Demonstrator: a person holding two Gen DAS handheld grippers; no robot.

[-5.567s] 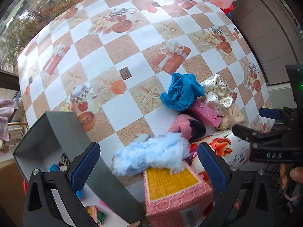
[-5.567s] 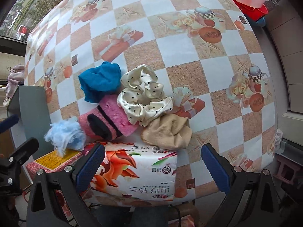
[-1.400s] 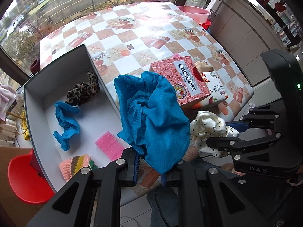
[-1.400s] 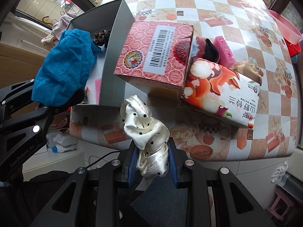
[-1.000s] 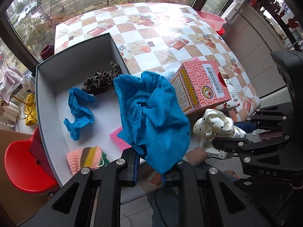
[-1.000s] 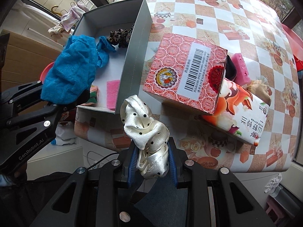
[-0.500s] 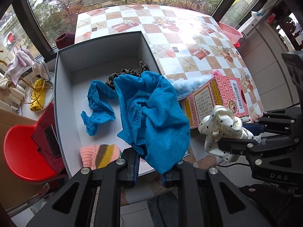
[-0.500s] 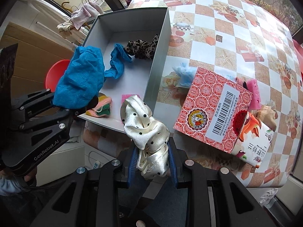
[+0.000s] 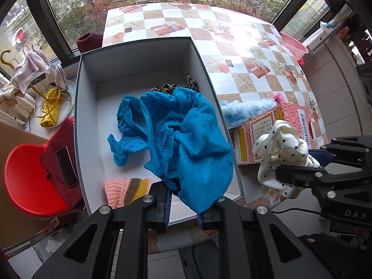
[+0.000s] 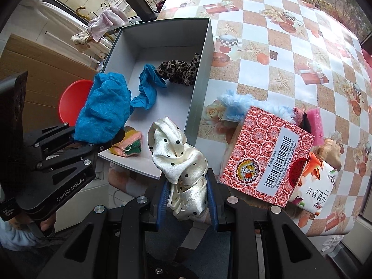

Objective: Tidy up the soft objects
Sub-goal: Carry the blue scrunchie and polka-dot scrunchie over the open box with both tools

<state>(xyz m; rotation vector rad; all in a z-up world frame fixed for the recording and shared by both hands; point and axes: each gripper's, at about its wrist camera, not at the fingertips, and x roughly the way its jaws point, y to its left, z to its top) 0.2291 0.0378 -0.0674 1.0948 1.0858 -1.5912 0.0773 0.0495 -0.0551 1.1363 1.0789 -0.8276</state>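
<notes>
In box (image 10: 200,74): leopard scrunchie (image 10: 179,68), blue glove (image 10: 146,88), knit piece (image 10: 126,145). In transit above it: left gripper (image 9: 183,205) clenched on blue cloth (image 9: 190,139); right gripper (image 10: 187,197) grasping polka-dot scrunchie (image 10: 179,153). Outstanding on bench (image 10: 290,53): pale-blue fluff (image 10: 241,107), pink sponge (image 10: 315,122), beige item (image 10: 331,150).

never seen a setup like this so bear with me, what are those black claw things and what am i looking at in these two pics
They are two hand-held grippers, one in each of a person's hands, each with a fisheye camera looking along its jaws. One picture is from the left gripper, the other from the right gripper. The left one is shut on a blue cloth, the right one on a cream polka-dot scrunchie. Below is a checkered table with an open grey box already holding a leopard scrunchie, a blue glove and a knitted piece.
</notes>
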